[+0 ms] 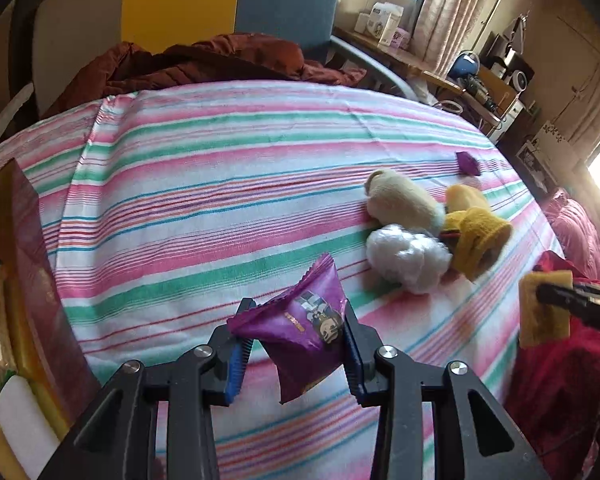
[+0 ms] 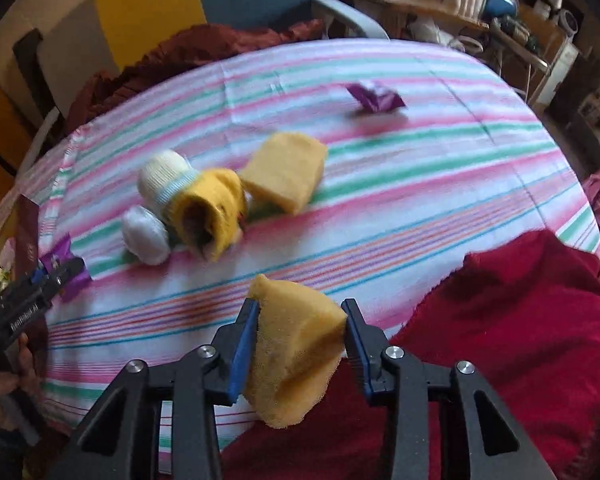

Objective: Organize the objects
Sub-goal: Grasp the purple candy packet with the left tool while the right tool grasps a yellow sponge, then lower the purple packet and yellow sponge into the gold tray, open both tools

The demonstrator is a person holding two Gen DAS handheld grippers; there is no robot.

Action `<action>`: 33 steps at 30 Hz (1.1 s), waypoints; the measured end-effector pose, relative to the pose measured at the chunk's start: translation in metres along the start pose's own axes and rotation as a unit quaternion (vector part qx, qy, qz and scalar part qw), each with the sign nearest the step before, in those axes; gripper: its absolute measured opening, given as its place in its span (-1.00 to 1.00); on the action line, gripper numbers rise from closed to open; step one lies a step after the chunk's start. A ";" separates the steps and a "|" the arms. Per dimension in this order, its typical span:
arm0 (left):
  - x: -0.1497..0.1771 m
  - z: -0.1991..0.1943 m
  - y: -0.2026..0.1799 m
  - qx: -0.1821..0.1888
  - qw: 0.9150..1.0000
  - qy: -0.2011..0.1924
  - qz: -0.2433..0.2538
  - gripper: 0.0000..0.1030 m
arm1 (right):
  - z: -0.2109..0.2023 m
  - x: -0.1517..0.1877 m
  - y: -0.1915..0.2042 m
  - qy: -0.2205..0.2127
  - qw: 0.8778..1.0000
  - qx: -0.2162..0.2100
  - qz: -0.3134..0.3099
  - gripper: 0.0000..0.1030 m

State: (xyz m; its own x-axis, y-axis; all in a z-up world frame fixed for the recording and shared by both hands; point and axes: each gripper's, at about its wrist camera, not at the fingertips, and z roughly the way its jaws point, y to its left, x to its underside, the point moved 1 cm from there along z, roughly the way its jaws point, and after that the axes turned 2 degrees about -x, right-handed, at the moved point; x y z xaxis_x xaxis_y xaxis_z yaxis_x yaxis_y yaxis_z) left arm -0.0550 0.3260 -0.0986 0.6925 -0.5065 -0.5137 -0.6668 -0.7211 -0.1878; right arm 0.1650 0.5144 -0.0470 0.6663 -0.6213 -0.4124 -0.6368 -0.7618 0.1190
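My left gripper (image 1: 296,318) is shut on a purple snack packet (image 1: 300,340), held above the striped sheet (image 1: 220,184). In the right wrist view the left gripper (image 2: 60,276) and its packet (image 2: 66,258) show at the left edge, with a hand below. My right gripper (image 2: 300,306) is shut on a yellow sponge (image 2: 296,356), squeezed between the blue pads. A second yellow sponge (image 2: 284,172) lies on the sheet. Beside it sit a cream sock (image 2: 164,176), a yellow sock (image 2: 212,208) and a white fluffy ball (image 2: 146,236). Another purple packet (image 2: 374,98) lies farther back.
An open dark red box (image 1: 20,272) with items inside stands at the sheet's left edge. A red blanket (image 2: 520,340) covers the near right. A rust-coloured jacket (image 1: 204,60) is heaped at the far edge, before a blue chair (image 1: 288,4). Cluttered shelves (image 1: 492,80) stand at the back right.
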 end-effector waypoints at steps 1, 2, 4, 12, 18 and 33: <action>0.001 -0.006 0.000 0.002 1.000 -0.003 0.003 -0.23 | -0.006 -0.002 0.004 -0.011 1.000 -0.007 -0.005 -0.19; 0.002 -0.011 0.001 0.003 1.000 -0.008 0.003 -0.23 | -0.009 -0.006 0.012 -0.021 1.000 -0.015 -0.009 -0.19; 0.005 -0.023 0.004 0.005 1.000 -0.017 0.000 -0.23 | -0.018 -0.009 0.022 -0.037 0.999 -0.026 -0.016 -0.19; 0.017 -0.076 0.039 0.009 0.997 -0.058 -0.047 -0.23 | -0.059 -0.016 0.079 -0.094 0.990 -0.081 -0.073 -0.19; 0.031 -0.121 0.086 -0.004 0.990 -0.094 -0.101 -0.23 | -0.067 -0.016 0.143 -0.103 0.975 -0.143 -0.133 -0.19; 0.088 -0.199 0.226 -0.089 0.956 -0.145 -0.241 -0.23 | -0.015 0.018 0.318 -0.037 0.927 -0.238 -0.288 -0.19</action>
State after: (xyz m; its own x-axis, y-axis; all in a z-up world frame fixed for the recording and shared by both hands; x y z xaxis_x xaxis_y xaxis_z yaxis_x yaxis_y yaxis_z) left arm -0.0904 0.0243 -0.0196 0.7850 0.0372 -0.6184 -0.2149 -0.9199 -0.3281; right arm -0.0200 0.2582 -0.0034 0.8027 -0.0851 -0.5903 0.0719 -0.9687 0.2376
